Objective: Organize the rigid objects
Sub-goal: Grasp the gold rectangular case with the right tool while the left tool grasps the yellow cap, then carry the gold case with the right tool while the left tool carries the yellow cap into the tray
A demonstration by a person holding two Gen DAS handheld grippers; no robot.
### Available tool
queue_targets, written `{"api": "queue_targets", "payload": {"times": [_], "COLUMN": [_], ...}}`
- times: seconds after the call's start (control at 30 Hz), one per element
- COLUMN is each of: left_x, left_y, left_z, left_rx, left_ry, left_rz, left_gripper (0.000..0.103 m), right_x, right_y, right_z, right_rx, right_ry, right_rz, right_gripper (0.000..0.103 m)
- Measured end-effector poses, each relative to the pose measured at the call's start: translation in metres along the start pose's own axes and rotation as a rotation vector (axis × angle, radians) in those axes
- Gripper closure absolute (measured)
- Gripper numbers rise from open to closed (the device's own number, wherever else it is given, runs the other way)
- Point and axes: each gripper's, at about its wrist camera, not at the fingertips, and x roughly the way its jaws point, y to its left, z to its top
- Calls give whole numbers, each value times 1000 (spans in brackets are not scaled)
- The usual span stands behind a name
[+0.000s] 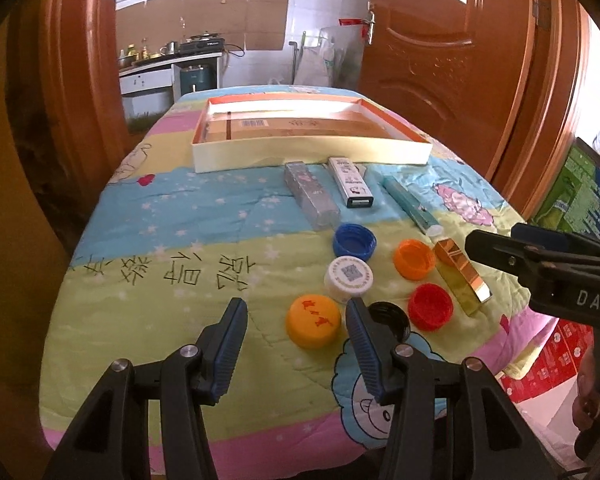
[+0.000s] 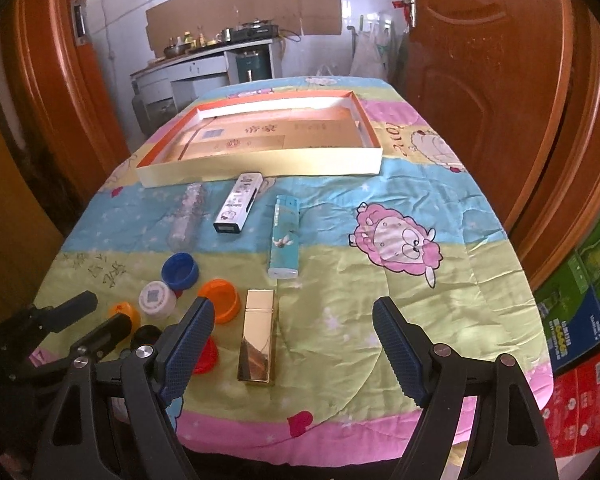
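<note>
Both hand-held grippers are wide open and hold nothing. The left hand-held gripper [image 1: 296,320] should drop around the yellow cap [image 1: 313,321]; the right hand-held gripper [image 2: 292,336] around the gold bar [image 2: 257,340], near the box [image 2: 260,168].

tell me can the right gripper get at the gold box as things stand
Probably yes. The right gripper is open and empty, and the gold box lies flat on the quilt between and just ahead of its fingers. The orange cap sits close on one side, but nothing covers the box.
</note>
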Motion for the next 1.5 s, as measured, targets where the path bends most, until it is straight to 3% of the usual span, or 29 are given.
{"api": "queue_targets", "payload": {"times": [0.17,0.3,0.43,0.5,0.57,0.63,0.8,0.93,1.5], "left_x": [7,8,6,5,3,2,-4,-8,-11], "left_y": [0,0,7,9,9,8,6,5,7], "left_z": [-3,-5,-5,-4,-4,-3,0,3,23], "left_rx": [11,40,15,0,-2,3,5,-3,-33], "left_ry": [2,-20,-30,-30,-31,-34,-49,-56,-56], "left_rz": [23,68,42,37,36,38,35,27,5], "left_gripper": [55,70,72,72,72,72,72,72,72], "right_x": [6,11,13,15,17,20,28,26,0], "right_y": [0,0,1,3,6,9,13,15,10], "right_z": [-2,-3,-4,-5,-7,-9,-12,-13,7], "right_rx": [-1,7,-6,-23,-43,-59,-91,-110,-58], "right_ry": [18,42,50,49,54,66,88,77,-4], "right_rz": [4,11,10,5,-4,-3,-2,-11,38], "right_gripper": [20,20,21,26,45,53,60,84,85]}}
